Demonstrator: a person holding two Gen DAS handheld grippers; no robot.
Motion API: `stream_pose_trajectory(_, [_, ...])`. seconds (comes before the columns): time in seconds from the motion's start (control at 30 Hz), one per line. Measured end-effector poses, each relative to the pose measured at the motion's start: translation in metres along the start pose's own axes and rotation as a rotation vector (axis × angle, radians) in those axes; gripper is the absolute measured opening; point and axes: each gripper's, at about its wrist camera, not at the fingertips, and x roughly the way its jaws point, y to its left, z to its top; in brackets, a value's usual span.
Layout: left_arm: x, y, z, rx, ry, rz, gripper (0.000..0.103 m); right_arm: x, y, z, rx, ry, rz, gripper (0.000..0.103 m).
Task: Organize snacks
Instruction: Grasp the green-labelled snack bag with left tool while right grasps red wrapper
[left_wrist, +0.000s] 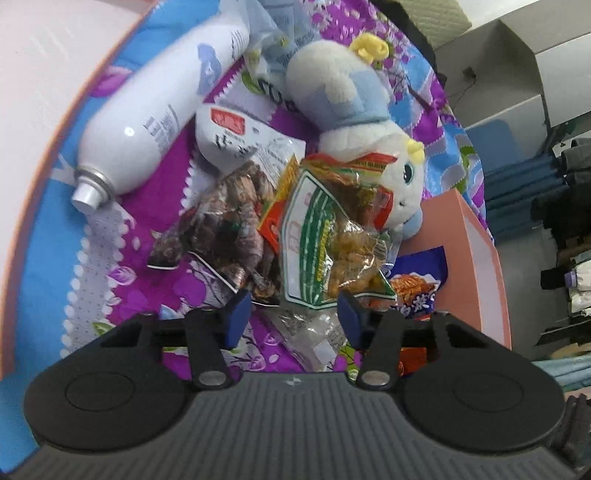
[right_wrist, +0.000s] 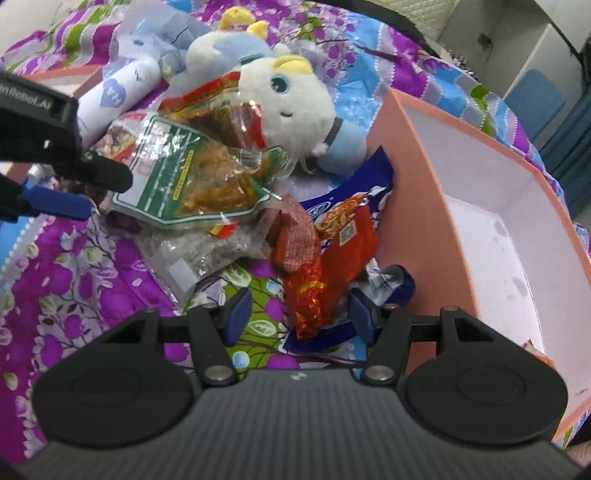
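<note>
A: Our left gripper (left_wrist: 291, 317) straddles the green bag (left_wrist: 325, 240), jaws apart, nothing pinched

B: Right gripper (right_wrist: 295, 314) gapes around the red packet (right_wrist: 317, 291); box (right_wrist: 491, 206) at two o'clock – we pinch low, then lift

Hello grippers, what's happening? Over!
Both grippers open, nothing held. Green snack bag ahead of left, red packet by right. Plush toy on pile.

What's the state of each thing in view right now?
left hand-held gripper: open, green-label snack bag between its pads
right hand-held gripper: open, over red foil snack
green-label snack bag: sealed, atop pile
red foil snack: sealed, lying on bedspread
pink box: open, nearly empty
spray can: lying down, uncapped
plush toy: lying against snacks
</note>
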Motion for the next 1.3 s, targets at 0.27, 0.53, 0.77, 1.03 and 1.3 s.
stream_pose_trajectory(0.27, [0.027,-0.004,0.007,-0.043,0.058,-0.038,0.037,0.028,-0.002,0.011,-0.033,0.087,0.064,0.047])
stream_pose_trajectory(0.53, [0.034,-0.007,0.006,-0.055,0.057,0.003,0.014,0.042,0.002,0.011,-0.095,0.160,0.113,0.040])
stream_pose_trajectory(0.77, [0.026,-0.002,0.007,-0.107,-0.002,-0.020,0.000,0.042,-0.003,0.014,-0.139,0.163,0.127,0.024])
stream_pose_trajectory(1.03, [0.006,0.000,-0.011,-0.122,-0.076,-0.070,0.000,0.025,-0.012,-0.008,-0.126,0.091,0.131,0.023])
stream_pose_trajectory(1.3, [-0.019,0.000,-0.047,-0.073,-0.123,-0.049,0.000,-0.008,-0.006,-0.030,-0.085,-0.003,0.140,0.023])
